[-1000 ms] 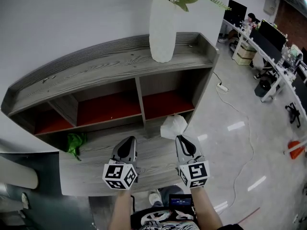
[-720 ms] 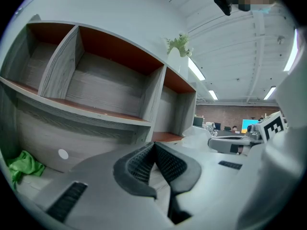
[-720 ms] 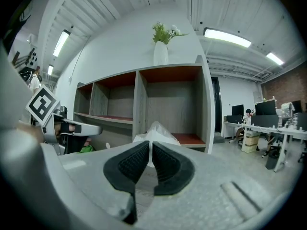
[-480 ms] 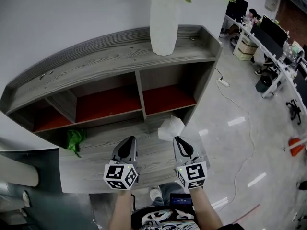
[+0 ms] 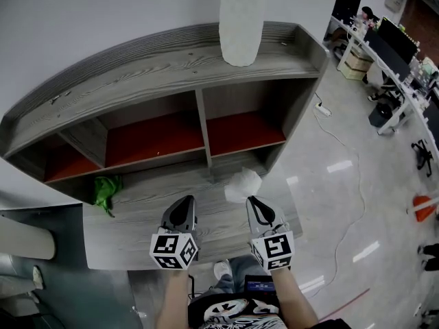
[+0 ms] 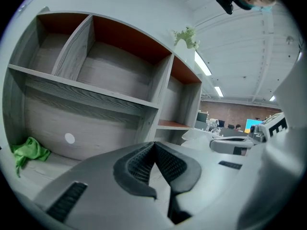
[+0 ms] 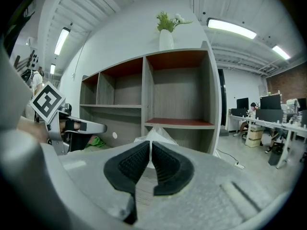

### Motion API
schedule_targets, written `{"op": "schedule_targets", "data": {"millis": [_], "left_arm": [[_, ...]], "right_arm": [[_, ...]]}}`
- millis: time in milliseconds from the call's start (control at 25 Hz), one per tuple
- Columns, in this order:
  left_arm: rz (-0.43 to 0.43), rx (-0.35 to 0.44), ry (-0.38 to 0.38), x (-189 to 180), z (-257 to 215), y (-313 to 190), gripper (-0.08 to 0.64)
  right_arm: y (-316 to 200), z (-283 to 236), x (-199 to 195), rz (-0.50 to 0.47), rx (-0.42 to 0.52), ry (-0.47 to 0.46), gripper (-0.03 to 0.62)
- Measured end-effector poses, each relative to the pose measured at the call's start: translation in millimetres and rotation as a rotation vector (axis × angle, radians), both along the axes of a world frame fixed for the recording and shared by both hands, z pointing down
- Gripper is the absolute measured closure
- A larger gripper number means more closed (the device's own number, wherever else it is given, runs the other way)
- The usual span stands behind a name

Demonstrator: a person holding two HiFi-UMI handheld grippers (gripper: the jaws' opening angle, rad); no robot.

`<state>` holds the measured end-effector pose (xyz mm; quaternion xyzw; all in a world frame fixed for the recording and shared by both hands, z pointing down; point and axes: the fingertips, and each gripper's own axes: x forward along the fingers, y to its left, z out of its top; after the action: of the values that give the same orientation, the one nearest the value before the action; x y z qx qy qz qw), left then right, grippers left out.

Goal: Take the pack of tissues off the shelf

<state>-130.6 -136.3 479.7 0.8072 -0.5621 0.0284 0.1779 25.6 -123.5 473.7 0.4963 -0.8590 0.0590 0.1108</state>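
Note:
The pack of tissues is a white crinkled plastic pack, out of the shelf unit and hanging over the wooden ledge in front of it. My right gripper is shut on the pack's near edge; in the right gripper view the pack pokes out just beyond the pinched pads. My left gripper sits beside it on the left, shut with nothing in it, its pads meeting at the tip. All the shelf compartments in view stand bare.
A white vase with greenery stands on top of the shelf. A crumpled green cloth lies at the ledge's left end. To the right are glossy floor with a white cable and office desks.
Both grippers have sunk a little, side by side, with the pack still in the right one. The pack now hangs slightly lower against the shelf's front.

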Motion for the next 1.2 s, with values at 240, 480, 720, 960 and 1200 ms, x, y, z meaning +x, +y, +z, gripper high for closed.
{"op": "schedule_targets", "data": {"millis": [240,480,720,960,1200], "left_arm": [[0.009,-0.037,-0.007,4.6,22.3,1.2,0.554],[0.005,-0.080,-0.016,2.9,45.4,6.6,0.554],[-0.002,-0.106,-0.023,0.8,62.2,6.6,0.554],[0.006,-0.132,-0.038,3.3,76.7,6.8,0.554],[0.018,-0.155,-0.064,5.1,91.3,6.2,0.554]], "right_arm": [[0.6,21.3,1.0,-0.003,-0.040,0.012,0.574],[1.8,43.7,0.8,-0.009,-0.082,0.014,0.575],[2.2,64.0,-1.1,-0.016,-0.117,0.016,0.577],[-1.0,79.9,-3.5,-0.019,-0.140,0.012,0.580],[-5.0,98.2,-5.2,-0.018,-0.164,0.005,0.581]]}}
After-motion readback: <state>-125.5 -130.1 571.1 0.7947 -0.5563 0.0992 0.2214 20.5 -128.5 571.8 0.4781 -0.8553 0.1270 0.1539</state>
